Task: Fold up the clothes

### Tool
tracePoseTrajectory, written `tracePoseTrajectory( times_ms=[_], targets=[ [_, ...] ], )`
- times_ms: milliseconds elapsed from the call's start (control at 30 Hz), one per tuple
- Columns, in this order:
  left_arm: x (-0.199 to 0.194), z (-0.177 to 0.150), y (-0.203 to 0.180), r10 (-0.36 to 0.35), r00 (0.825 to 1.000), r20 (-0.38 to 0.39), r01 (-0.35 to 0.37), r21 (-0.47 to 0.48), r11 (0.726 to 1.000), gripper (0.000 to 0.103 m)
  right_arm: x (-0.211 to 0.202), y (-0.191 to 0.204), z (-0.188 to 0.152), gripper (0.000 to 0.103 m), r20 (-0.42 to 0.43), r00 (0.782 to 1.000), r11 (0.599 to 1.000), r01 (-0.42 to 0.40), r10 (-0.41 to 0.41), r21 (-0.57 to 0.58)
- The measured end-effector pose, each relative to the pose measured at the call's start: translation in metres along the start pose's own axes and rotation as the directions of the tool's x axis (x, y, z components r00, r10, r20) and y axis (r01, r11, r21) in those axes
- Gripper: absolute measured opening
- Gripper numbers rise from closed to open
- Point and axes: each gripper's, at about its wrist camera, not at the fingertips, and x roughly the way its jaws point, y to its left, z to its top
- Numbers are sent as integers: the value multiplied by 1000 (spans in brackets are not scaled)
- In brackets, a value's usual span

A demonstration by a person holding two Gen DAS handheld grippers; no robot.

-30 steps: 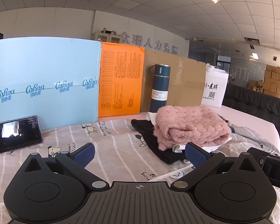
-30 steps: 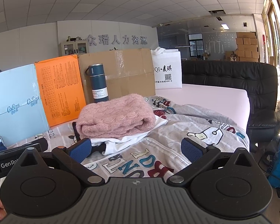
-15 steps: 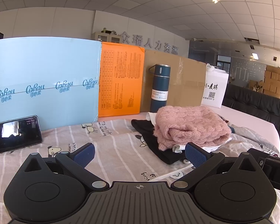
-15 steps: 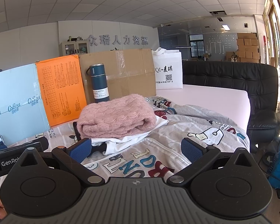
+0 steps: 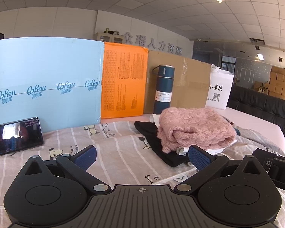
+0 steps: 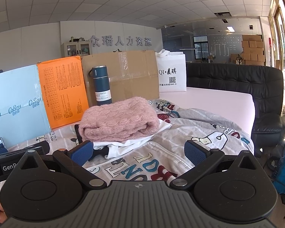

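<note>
pink sweater (image 5: 194,126): chunky knit | bottle (image 5: 163,89): matt metal | box (image 6: 123,74): brown cardboard | sofa (image 6: 243,84): glossy leather

Left gripper (image 5: 142,156) jaws wide apart, empty; folded pink sweater (image 5: 194,128) atop clothes pile.

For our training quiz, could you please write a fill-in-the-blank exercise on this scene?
1. The folded knitted sweater topping the pile is ____.
2. The tall dark blue vacuum bottle stands before the ____ cardboard box.
3. The left tongs and right tongs are both ____.

Missing words: pink; brown; open
</note>
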Motion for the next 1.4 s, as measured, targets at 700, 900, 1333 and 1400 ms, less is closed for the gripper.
tracePoseTrajectory(
  times_ms=[700,900,1333,1400],
  targets=[
    [1,-1,0,1,1000,-5,-1,5,1000,103,0,0,-1,103,-3,1000,1000,-3,3,-4],
    [1,-2,0,1,1000,-5,-1,7,1000,103,0,0,-1,103,-5,1000,1000,-4,4,-5],
    [1,-1,0,1,1000,-5,-1,8,1000,103,2,0,-3,103,-11,1000,1000,-3,3,-6],
    [1,-1,0,1,1000,-5,-1,8,1000,103,2,0,-4,103,-12,1000,1000,-2,2,-5]
  ],
)
